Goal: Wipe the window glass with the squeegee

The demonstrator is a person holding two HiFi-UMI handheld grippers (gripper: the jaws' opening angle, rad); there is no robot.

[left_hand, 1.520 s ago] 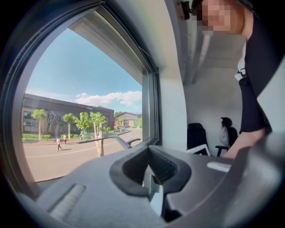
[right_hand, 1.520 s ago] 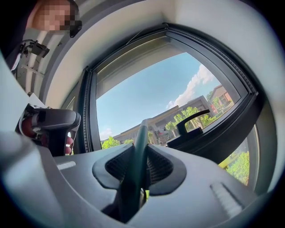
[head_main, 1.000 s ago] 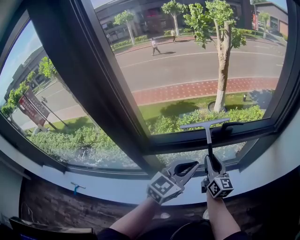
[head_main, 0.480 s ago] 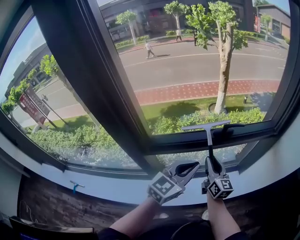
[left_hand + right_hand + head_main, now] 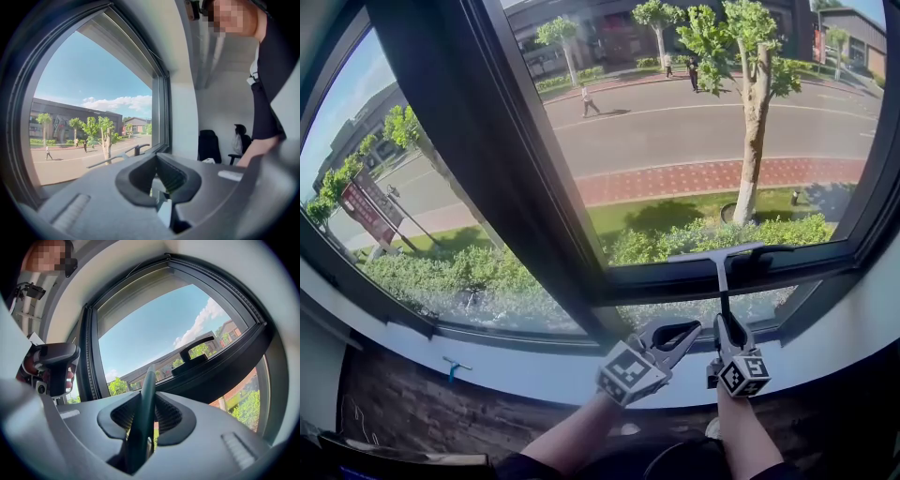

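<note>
The squeegee (image 5: 718, 255) stands upright against the lower edge of the right window pane (image 5: 694, 122), its grey blade lying level along the dark bottom frame. My right gripper (image 5: 727, 324) is shut on its thin dark handle (image 5: 144, 404), which runs up between the jaws. To its left, my left gripper (image 5: 690, 330) hovers over the sill, shut, its fingers meeting in a closed loop with nothing held. In the left gripper view the jaws (image 5: 157, 157) point along the window. A grey bar there, apparently the blade (image 5: 110, 160), shows ahead.
A black window handle (image 5: 766, 252) sits on the frame just right of the blade. A thick dark mullion (image 5: 520, 187) splits the right pane from the left pane (image 5: 403, 197). The white sill (image 5: 506, 373) carries a small blue object (image 5: 450, 367). Office chairs (image 5: 208, 145) stand behind.
The squeegee and my right gripper have slipped slightly down and to the right along the bottom of the pane. The left gripper has barely moved.
</note>
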